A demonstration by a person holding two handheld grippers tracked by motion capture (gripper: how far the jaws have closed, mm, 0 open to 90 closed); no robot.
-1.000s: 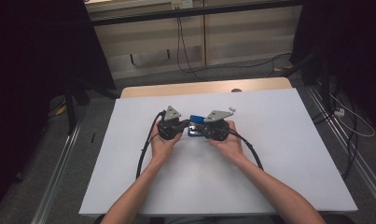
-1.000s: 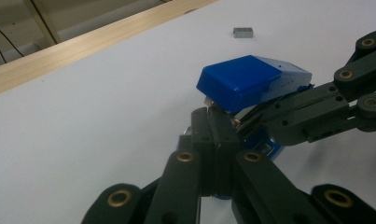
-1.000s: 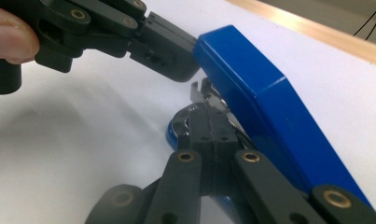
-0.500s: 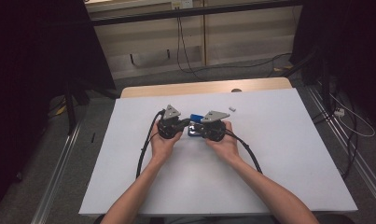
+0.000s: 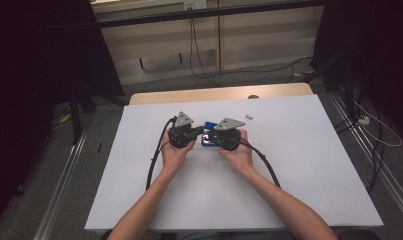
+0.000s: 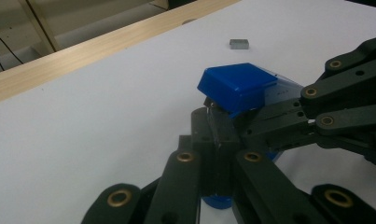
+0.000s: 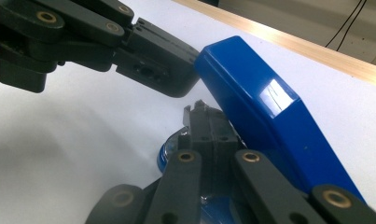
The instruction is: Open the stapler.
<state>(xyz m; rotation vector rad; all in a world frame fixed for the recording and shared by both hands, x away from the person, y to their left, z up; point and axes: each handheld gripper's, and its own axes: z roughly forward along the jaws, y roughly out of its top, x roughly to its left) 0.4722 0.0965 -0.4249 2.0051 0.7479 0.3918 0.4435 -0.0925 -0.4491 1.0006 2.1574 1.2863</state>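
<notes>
Your left tool (image 5: 191, 134) is clamped on the blue stapler (image 6: 237, 86). Your right tool (image 5: 215, 140) is closed against it too, above the bench (image 5: 309, 150).

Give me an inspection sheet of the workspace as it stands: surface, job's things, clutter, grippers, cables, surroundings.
Surface: white table top with a light wooden strip along its far edge.
Job's things: glossy blue plastic stapler-like device, its hinged top raised at an angle, between the two grippers.
Clutter: small grey rectangular block lying apart, beyond the device.
Grippers: left gripper shut, its tips under the blue top; right gripper shut against the device. Whether either actually pinches a part cannot be told.
Cables: black cable trailing from the left gripper, another from the right.
Surroundings: grey floor with loose cables, pale panelled wall behind, dark curtains at both sides.
</notes>
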